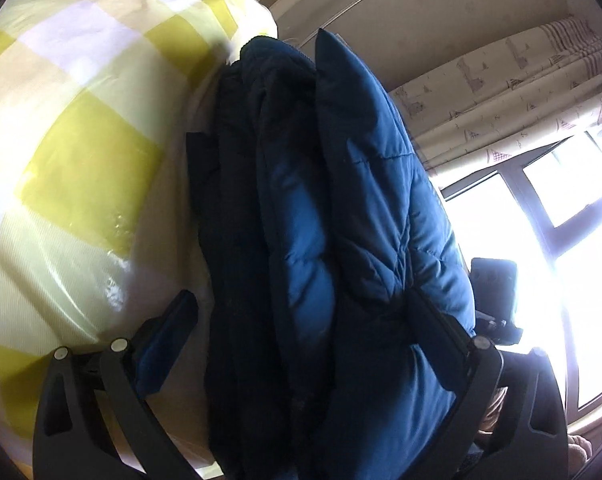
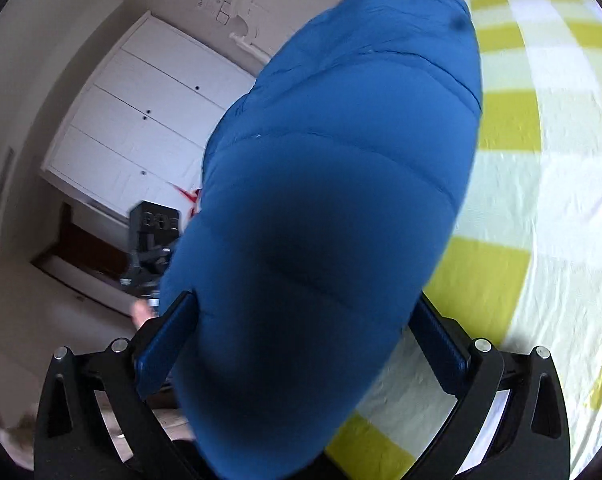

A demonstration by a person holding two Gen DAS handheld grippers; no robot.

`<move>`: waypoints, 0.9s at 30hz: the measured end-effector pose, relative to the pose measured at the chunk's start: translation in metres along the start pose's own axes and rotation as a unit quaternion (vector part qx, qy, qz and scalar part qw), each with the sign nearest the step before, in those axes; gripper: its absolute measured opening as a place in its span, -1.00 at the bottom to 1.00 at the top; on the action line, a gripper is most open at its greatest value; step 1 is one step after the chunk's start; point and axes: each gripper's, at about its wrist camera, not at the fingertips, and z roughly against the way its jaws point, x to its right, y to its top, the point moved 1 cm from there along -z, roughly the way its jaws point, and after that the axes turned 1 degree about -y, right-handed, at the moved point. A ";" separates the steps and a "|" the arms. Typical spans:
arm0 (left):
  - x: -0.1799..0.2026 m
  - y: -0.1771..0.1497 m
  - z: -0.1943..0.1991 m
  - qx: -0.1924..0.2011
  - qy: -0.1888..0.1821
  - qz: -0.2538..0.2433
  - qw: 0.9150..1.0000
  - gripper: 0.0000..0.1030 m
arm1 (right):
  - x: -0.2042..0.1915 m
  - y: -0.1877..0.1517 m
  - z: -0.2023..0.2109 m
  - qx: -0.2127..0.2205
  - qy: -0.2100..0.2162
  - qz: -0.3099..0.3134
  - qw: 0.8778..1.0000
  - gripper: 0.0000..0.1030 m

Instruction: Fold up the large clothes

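A blue quilted puffer jacket (image 1: pixel 341 220) is bunched in thick folds between the fingers of my left gripper (image 1: pixel 301 312), which is shut on it above the bed. In the right wrist view the same jacket (image 2: pixel 333 184) fills the middle and my right gripper (image 2: pixel 305 316) is shut on its padded bulk. Both views are tilted, and the jacket hangs lifted off the yellow and white checked bedsheet (image 2: pixel 541 184). The other gripper shows at the right edge of the left wrist view (image 1: pixel 495 292) and at the left of the right wrist view (image 2: pixel 153 236).
The checked bedsheet (image 1: pixel 73 152) covers the bed. A bright window (image 1: pixel 561 216) with patterned curtains (image 1: pixel 501 84) is beside it. White wardrobe doors (image 2: pixel 141 120) stand across the room.
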 end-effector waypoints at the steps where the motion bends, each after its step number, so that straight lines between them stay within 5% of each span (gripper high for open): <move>1: 0.007 0.003 -0.003 0.005 -0.008 -0.009 1.000 0.50 | -0.007 0.000 0.004 0.013 -0.012 0.022 1.000 0.73; 2: 0.014 0.005 -0.005 0.004 -0.033 -0.008 0.999 0.49 | -0.017 0.000 0.012 0.027 -0.027 0.045 0.998 0.58; 7: 0.072 0.026 -0.045 0.018 0.004 -0.064 0.998 0.25 | -0.021 0.014 0.064 0.122 -0.115 0.109 0.980 0.41; 12: 0.116 0.070 -0.120 0.021 -0.013 -0.087 0.996 0.17 | 0.027 0.054 0.116 0.175 -0.176 0.083 0.965 0.40; 17: 0.140 0.110 -0.211 0.004 0.030 -0.110 0.994 0.15 | 0.108 0.093 0.120 0.150 -0.214 0.008 0.965 0.39; 22: 0.149 0.093 -0.215 0.030 0.070 -0.137 0.988 0.28 | 0.120 0.077 0.130 0.174 -0.222 -0.018 0.959 0.39; 25: 0.166 0.087 -0.211 0.055 0.127 -0.148 0.979 0.43 | 0.097 0.082 0.130 0.185 -0.271 -0.020 0.944 0.63; 27: 0.192 0.074 -0.198 0.097 0.210 -0.195 0.953 0.67 | 0.079 0.080 0.141 0.194 -0.291 0.008 0.937 0.79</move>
